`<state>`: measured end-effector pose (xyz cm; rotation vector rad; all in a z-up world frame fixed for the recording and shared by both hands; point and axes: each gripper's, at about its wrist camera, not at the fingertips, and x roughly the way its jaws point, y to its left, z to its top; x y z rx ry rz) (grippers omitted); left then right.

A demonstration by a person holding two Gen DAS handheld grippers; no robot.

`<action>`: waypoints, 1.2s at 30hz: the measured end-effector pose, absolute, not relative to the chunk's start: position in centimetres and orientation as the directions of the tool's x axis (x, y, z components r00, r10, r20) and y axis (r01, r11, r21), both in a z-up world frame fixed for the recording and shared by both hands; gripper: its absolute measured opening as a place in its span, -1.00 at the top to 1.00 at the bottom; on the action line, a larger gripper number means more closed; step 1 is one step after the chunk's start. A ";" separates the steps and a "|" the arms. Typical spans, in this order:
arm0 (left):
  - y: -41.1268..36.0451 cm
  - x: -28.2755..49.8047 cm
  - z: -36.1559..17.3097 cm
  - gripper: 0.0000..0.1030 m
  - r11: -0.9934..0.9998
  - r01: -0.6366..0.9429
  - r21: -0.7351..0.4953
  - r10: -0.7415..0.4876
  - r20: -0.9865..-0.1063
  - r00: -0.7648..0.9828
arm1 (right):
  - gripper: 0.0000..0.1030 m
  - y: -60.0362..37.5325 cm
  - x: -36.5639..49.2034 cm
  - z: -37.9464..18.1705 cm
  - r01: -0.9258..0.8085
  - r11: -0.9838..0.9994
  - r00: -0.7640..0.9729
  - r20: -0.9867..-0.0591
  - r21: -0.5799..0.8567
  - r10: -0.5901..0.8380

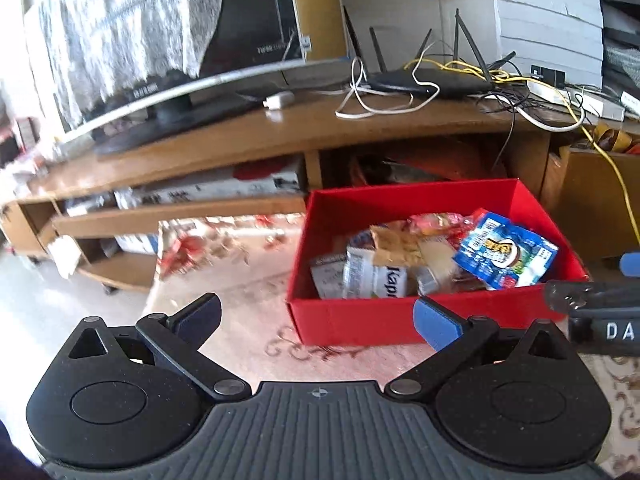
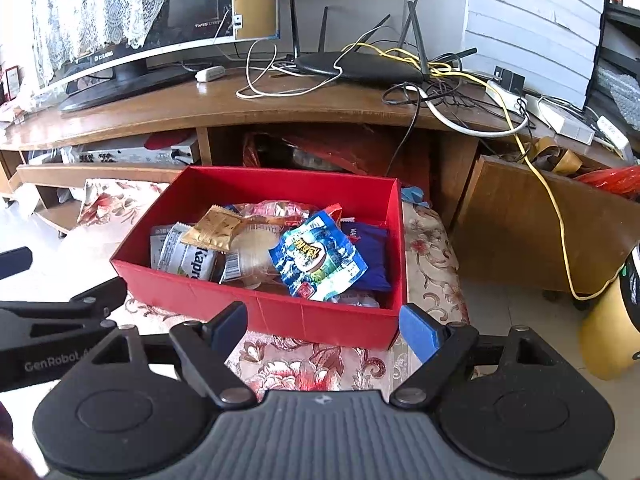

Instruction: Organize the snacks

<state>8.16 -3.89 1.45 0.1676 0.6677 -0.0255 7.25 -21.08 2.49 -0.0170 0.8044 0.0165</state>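
Observation:
A red box (image 1: 360,320) (image 2: 280,316) stands on a floral mat and holds several snack packets. On top lies a blue packet (image 1: 504,256) (image 2: 318,262), with a gold packet (image 2: 216,229) and a white "Kapr" packet (image 2: 192,258) to its left. My left gripper (image 1: 316,320) is open and empty, just in front of the box's near left corner. My right gripper (image 2: 326,330) is open and empty, over the box's near wall. The right gripper's body shows at the right edge of the left wrist view (image 1: 600,304).
A wooden TV stand (image 2: 280,108) runs behind the box, carrying a monitor (image 2: 120,52), a router (image 2: 356,66) and tangled cables (image 2: 460,96). A wooden cabinet (image 2: 532,232) stands right of the box. A floral mat (image 2: 312,368) lies under it.

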 end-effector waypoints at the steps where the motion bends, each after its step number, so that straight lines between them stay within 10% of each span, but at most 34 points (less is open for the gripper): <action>1: -3.8 8.2 1.4 -1.00 0.988 0.078 0.129 0.021 -0.628 0.778 | -0.44 -20.9 7.3 2.4 -0.024 1.000 0.690 -0.724 -0.013 0.007; 19: -3.2 8.4 1.2 -1.00 0.994 0.107 -0.022 -0.094 -0.678 0.729 | -0.45 -21.1 7.3 2.2 -0.013 1.000 0.685 -0.729 -0.015 -0.002; 36: -3.3 8.5 0.6 -1.00 0.994 0.039 0.104 0.038 -0.646 0.762 | -0.46 -21.0 7.4 2.1 -0.022 1.000 0.672 -0.740 -0.012 0.006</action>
